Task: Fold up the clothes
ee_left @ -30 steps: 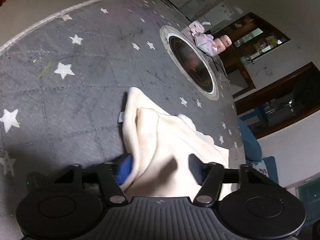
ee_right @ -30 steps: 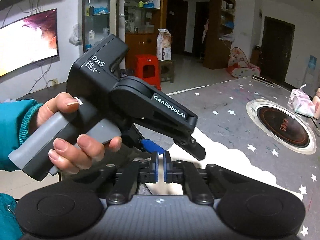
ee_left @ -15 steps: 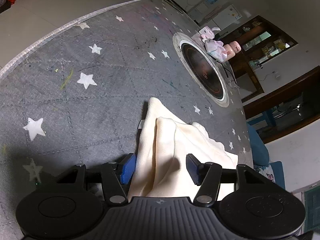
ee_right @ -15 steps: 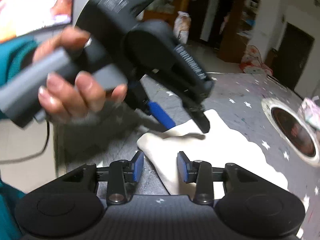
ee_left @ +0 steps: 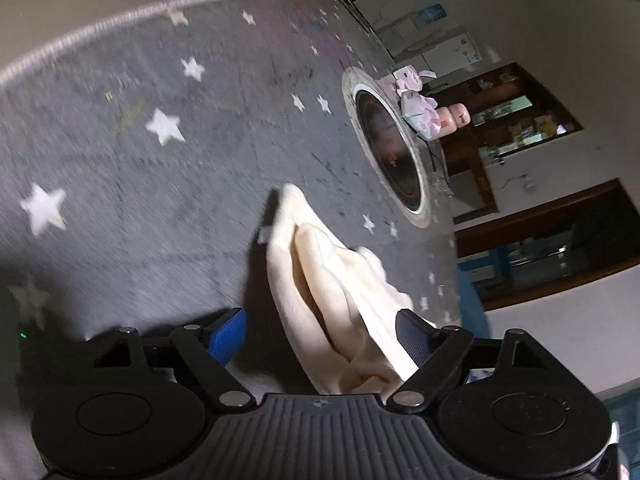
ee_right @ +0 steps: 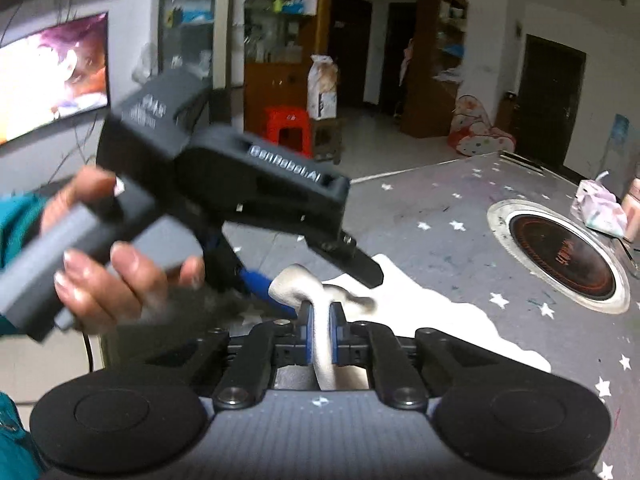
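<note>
Both cams ride right on my tongs, looking forward and down along the fingers, so each gripper body fills the bottom of its frame. The left one sits close over the grey star-print table (ee_left: 160, 184), facing the round cooktop (ee_left: 390, 152) at upper right. The right one looks across the same table toward the room, with my left gripper (ee_right: 332, 276) and hand (ee_right: 116, 256) at the left of the frame. Both views share the cream cloth (ee_left: 336, 296) (ee_right: 432, 312), the cooktop and the starry tabletop.

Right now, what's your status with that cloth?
Right gripper clamped on cream cloth. Left gripper just opened, cloth loose between jaws. Nothing blocking.
</note>
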A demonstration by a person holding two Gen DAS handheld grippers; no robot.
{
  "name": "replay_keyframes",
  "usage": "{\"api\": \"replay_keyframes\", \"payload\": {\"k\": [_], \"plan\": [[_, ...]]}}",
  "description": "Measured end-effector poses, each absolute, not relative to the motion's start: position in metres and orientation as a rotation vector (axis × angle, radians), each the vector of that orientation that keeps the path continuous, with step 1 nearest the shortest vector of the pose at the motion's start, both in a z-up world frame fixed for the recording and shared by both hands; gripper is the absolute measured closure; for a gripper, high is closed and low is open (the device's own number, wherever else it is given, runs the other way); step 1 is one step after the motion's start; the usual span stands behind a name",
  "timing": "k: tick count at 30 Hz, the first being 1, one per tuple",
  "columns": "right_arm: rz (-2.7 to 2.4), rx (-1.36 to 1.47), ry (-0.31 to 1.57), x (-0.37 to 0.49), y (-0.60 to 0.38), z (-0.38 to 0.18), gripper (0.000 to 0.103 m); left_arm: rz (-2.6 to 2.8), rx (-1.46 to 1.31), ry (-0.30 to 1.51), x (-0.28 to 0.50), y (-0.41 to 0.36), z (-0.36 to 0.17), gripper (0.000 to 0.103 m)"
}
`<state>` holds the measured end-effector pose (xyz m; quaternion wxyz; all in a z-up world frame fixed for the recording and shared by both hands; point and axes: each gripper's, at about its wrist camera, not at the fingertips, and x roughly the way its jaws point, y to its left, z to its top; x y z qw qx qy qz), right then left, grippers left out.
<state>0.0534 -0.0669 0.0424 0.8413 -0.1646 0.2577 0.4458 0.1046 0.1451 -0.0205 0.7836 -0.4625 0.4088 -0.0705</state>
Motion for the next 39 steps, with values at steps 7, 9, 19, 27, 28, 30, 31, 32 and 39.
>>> {"api": "replay_keyframes", "payload": {"k": [7,9,19,27,28,30,31,32,39], "plan": [[0.973,-0.34,0.568,0.053,-0.065,0.03,0.097,-0.201,-0.982,0.933,0.115,0.128,-0.031,0.063],[0.977,-0.345,0.568,0.049,-0.065,0.029,0.096,-0.197,-0.974,0.941,0.115,0.127,-0.035,0.074],[0.805,-0.243,0.628,0.071,-0.127,0.033,0.085,-0.185,-0.905,0.935,0.116,0.122,-0.033,0.077],[0.478,-0.11,0.693,0.134,-0.214,0.014,0.068,-0.169,-0.843,0.939,0.118,0.116,-0.026,0.077],[0.464,-0.082,0.713,0.14,-0.224,0.012,0.067,-0.165,-0.831,0.937,0.119,0.115,-0.026,0.077],[0.46,-0.008,0.756,0.153,-0.238,0.003,0.066,-0.159,-0.809,0.936,0.119,0.112,-0.024,0.077],[0.467,0.026,0.771,0.158,-0.243,-0.002,0.066,-0.158,-0.801,0.936,0.119,0.111,-0.023,0.077],[0.476,0.058,0.785,0.163,-0.247,-0.006,0.066,-0.158,-0.795,0.936,0.12,0.111,-0.023,0.077],[0.525,0.144,0.795,0.169,-0.246,-0.015,0.084,-0.154,-0.726,0.935,0.122,0.105,-0.017,0.077]]}}
